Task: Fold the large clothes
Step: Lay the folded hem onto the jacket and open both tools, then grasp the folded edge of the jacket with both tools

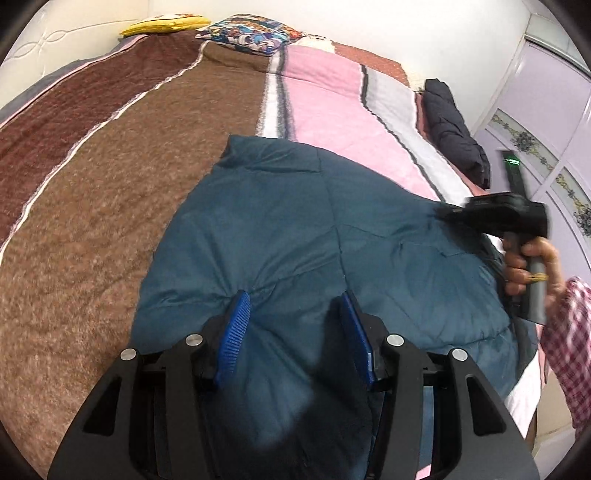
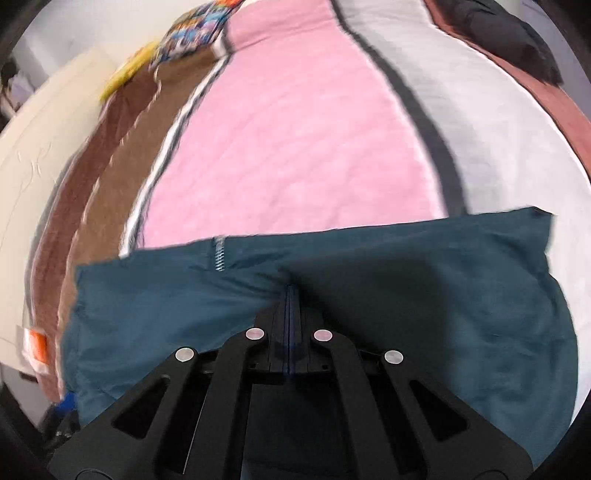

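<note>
Left wrist view: a teal quilted puffer jacket [image 1: 295,229] lies spread on a bed covered by a striped blanket [image 1: 110,177] in brown, pink, white and grey bands.
Jacket position: on the near part of the bed, collar end pointing away toward the pillows, lower part running under the camera.
Left claw [image 1: 295,306]: spread — its blue ribbed pads [image 1: 236,328] stand apart over a puffed panel of the jacket; the fabric lies between them, but they do not press it together.
Right claw, from the left: the black tool [image 1: 495,218] meets the jacket's right edge, gripped by a person's hand [image 1: 532,266] with a red-and-white checked sleeve [image 1: 569,332] behind it; blurred.
Right wrist view: blurred, looking across the pink and white bands of the blanket.
Right claw [image 2: 290,295]: pressed together — the two fingers meet in a thin line, their tips at a gathered crease in the teal fabric; it appears to pinch a fold of the jacket there.
Zip: a short run of silver zipper teeth [image 2: 219,254] shows at the jacket's far edge, left of the claw.
Head of bed: a yellow cushion [image 1: 162,24] and a multicoloured printed pillow [image 1: 251,35].
Right edge of bed: a dark folded garment [image 1: 454,129].
</note>
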The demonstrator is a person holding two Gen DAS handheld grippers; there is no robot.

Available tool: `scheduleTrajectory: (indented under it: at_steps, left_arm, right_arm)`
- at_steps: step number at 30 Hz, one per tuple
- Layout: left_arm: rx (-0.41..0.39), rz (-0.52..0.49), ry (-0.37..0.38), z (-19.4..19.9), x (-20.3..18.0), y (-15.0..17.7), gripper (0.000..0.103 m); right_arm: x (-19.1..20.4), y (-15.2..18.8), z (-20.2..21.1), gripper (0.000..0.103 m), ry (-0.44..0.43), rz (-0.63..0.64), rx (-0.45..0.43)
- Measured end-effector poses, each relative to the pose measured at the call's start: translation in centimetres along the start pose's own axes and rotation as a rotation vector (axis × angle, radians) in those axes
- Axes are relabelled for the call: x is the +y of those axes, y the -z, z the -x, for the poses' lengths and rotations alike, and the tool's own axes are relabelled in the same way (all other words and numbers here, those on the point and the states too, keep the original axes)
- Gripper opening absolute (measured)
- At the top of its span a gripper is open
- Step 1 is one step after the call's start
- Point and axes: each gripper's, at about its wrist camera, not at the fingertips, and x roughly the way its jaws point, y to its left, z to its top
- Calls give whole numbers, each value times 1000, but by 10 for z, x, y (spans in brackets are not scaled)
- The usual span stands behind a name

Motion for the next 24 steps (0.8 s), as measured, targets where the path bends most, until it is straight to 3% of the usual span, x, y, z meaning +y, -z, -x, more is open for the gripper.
scheduleTrajectory:
  at_steps: [3, 6, 8, 11, 15, 16, 20, 24]
  left_arm:
    - [-33, 50, 11, 12, 3, -1, 51]
    - [-22, 66, -29, 13, 10, 0, 51]
    - [33, 74, -91, -2, 15, -1, 51]
    - [64, 71, -132, -15, 16, -3, 51]
    - [75, 87, -190, -21, 9, -6, 52]
    - [73, 94, -195, -19, 9, -6, 52]
    - [14, 152, -157, 19, 10, 1, 51]
    - [-27, 151, -127, 56, 9, 25, 51]
  right_arm:
    - [-34, 12, 38, 4, -124, -63, -26]
    - [-66, 40, 71, 4, -136, -51, -39]
    - [-88, 54, 78, 4, -88, -74, -10]
    - [-123, 61, 63, 0, 87, -126, 39]
    - [-136, 61, 60, 0, 78, -197, 44]
    - [-134, 63, 67, 6, 69, -199, 30]
    - [-128, 94, 113, 6, -69, -162, -24]
    - [-132, 142, 151, 6, -112, -131, -56]
